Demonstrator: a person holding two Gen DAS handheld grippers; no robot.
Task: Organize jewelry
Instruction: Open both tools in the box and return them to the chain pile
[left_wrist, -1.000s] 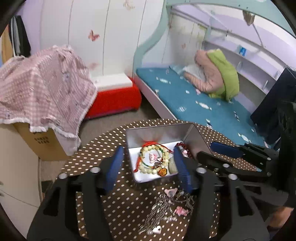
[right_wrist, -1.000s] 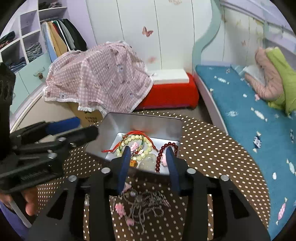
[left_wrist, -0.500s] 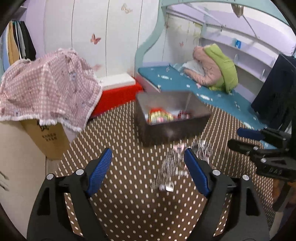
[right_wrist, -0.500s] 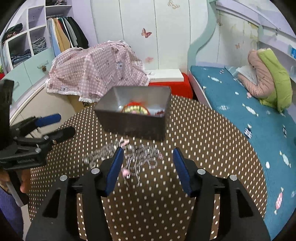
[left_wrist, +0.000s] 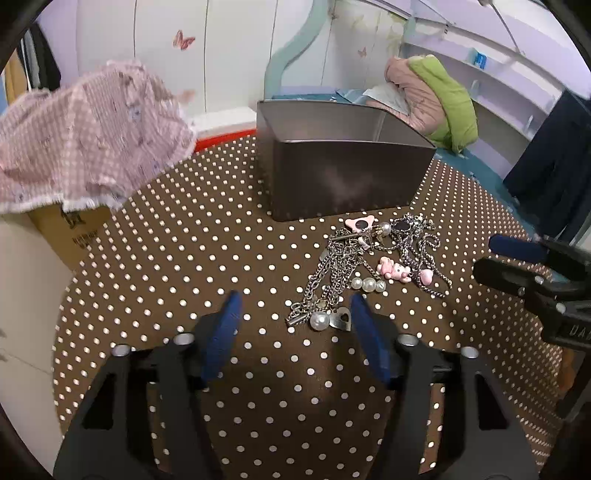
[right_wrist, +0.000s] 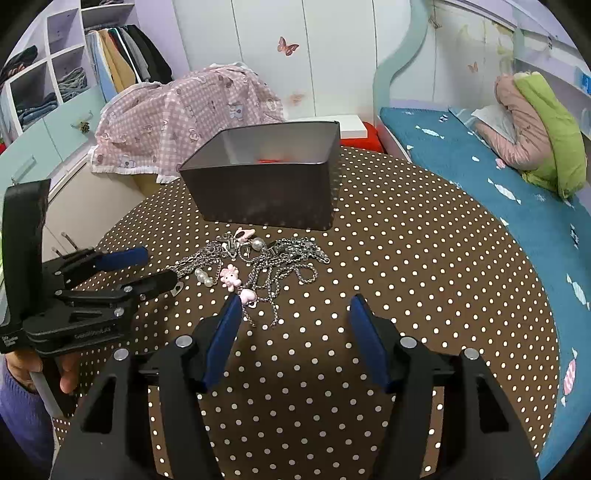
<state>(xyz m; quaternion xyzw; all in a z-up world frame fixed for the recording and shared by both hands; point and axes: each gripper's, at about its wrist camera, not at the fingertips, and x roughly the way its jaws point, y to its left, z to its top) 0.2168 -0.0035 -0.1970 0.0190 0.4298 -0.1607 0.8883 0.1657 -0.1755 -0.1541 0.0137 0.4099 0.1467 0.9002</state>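
Both grippers hang low over the dotted tabletop (left_wrist: 155, 258), jaws spread wide, nothing between them. The left gripper (left_wrist: 293, 325) and the right gripper (right_wrist: 295, 314) face the same heap: a tangle of chains (left_wrist: 340, 273) with pearls (left_wrist: 365, 284), pink charms (left_wrist: 395, 271) and a heart tag, lying loose on the cloth just in front of the near wall of the tin (left_wrist: 343, 184). The tin stands open at the far side of the tabletop; from this low angle its contents are mostly hidden, only a trace of red showing over the rim in the right wrist view.

The relation that matters is which gripper sits closer to which end of the tangle. In the left view the heap runs from the tin toward the camera, its long strands ending at the pearl and heart tag just ahead of the left gripper's right fingertip, slightly right of its centre line. In the right view the heap (right_wrist: 258, 266) lies ahead and to the left, a pink heart charm (right_wrist: 247, 295) almost at the left fingertip. Judging by that, each gripper is near one end: the left has the straighter approach to the long chain ends, while the right would need to shift left to centre on the pile. The chains look interlocked, so lifting one strand will probably drag others along.
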